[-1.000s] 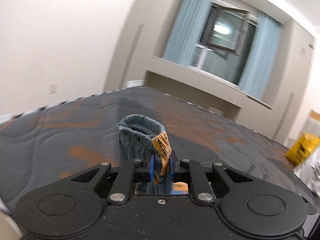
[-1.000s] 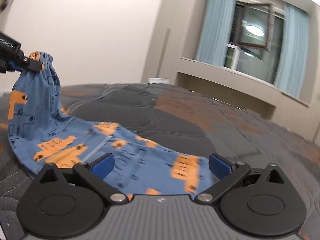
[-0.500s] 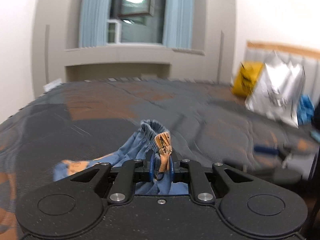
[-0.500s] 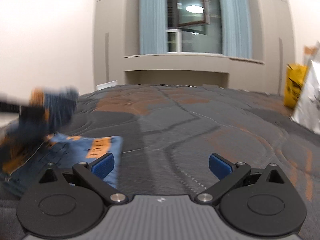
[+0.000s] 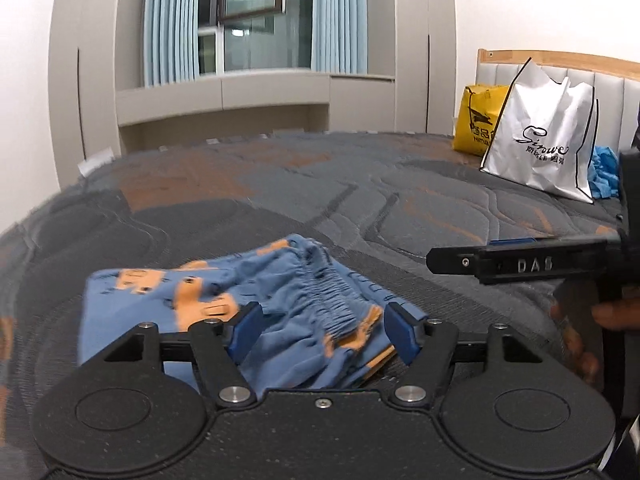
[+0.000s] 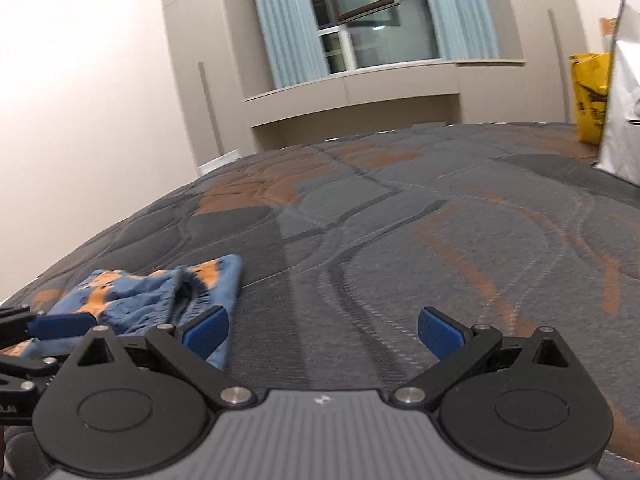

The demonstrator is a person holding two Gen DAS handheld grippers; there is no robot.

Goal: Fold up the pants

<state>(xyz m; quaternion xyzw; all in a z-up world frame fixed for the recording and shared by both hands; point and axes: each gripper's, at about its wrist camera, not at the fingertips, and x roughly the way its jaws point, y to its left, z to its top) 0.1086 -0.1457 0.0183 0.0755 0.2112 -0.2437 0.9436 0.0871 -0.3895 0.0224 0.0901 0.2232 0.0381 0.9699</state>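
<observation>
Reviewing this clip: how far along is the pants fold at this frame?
Done: the blue pants lie doubled over in a loose bundle on the mattress, waistband on top. In hand: nothing is gripped; the left gripper is opening with the waistband lying loose between its jaws, and the right gripper is open over bare mattress. Left: the bundle looks rumpled, so smoothing or another fold probably remains.

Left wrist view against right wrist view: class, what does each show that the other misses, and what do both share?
Only the left wrist view shows the headboard, blue cloth behind the white bag, and the bag's print. Its left gripper is opening, pads off the waistband between them.

Only the right wrist view shows the right gripper open over bare mattress.

Both show the pants folded on the mattress, the yellow bag and the window.
</observation>
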